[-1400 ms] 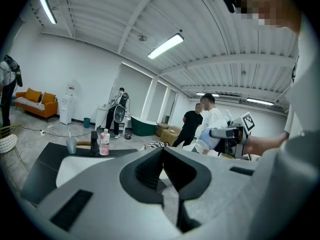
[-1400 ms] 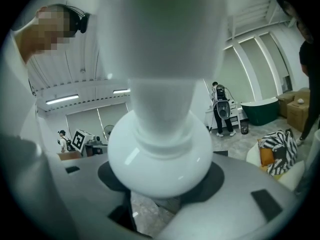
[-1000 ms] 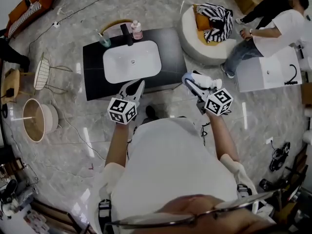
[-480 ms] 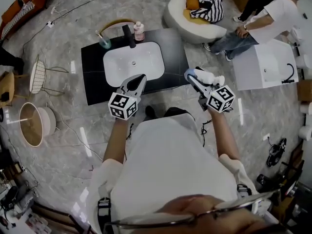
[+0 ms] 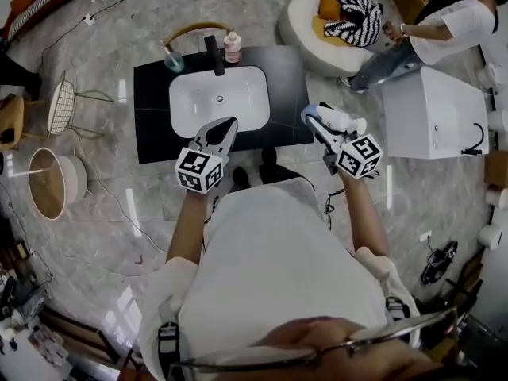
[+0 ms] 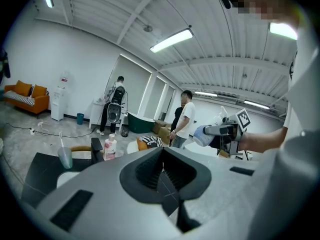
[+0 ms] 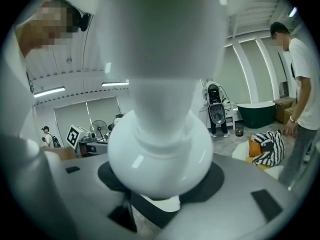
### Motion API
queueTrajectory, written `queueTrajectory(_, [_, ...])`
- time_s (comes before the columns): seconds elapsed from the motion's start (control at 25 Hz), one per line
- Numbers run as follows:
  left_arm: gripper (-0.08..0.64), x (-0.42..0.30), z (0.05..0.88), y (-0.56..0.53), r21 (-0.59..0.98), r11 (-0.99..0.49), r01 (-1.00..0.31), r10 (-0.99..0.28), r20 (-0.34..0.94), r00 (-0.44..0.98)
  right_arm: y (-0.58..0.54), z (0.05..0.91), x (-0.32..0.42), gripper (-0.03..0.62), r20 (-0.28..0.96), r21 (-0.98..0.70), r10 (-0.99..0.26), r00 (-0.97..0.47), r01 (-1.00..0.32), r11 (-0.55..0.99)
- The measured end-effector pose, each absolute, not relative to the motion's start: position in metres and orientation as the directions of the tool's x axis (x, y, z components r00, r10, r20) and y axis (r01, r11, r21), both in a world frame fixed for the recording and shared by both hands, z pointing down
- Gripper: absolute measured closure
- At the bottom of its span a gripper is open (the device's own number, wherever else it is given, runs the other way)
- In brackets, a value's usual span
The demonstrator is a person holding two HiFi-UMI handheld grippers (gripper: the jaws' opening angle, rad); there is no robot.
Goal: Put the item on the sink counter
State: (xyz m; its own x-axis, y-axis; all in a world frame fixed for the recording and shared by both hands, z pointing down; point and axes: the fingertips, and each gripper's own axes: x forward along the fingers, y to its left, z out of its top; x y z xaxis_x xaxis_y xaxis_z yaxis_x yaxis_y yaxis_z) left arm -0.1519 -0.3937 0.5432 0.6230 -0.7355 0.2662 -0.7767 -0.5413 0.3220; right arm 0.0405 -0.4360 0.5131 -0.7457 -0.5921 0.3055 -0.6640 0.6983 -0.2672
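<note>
right tongs grip a white bottle near the sink counter; left tongs closed, empty; setting down likely next.

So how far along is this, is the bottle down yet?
Not placed yet. The white bottle is clamped in the right gripper, near the right edge of the sink counter. The left gripper is shut and empty. Left to do: set the bottle down and release.
</note>
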Motion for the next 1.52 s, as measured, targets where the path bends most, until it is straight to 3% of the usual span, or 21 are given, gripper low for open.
queueTrajectory(1.04, [0.555, -0.105, 0.594, -0.499, 0.314, -0.299, -0.901, -0.821, 0.396, 0.411, -0.627, 0.653, 0.033, 0.341, 0.480, -0.235, -0.327, -0.814, -0.478, 0.846])
queueTrajectory(1.52, [0.555, -0.093, 0.640, -0.526, 0.337, -0.258, -0.906, -0.791, 0.465, 0.398, -0.684, 0.754, 0.012, 0.344, 0.577, -0.187, -0.305, -0.758, -0.486, 0.854])
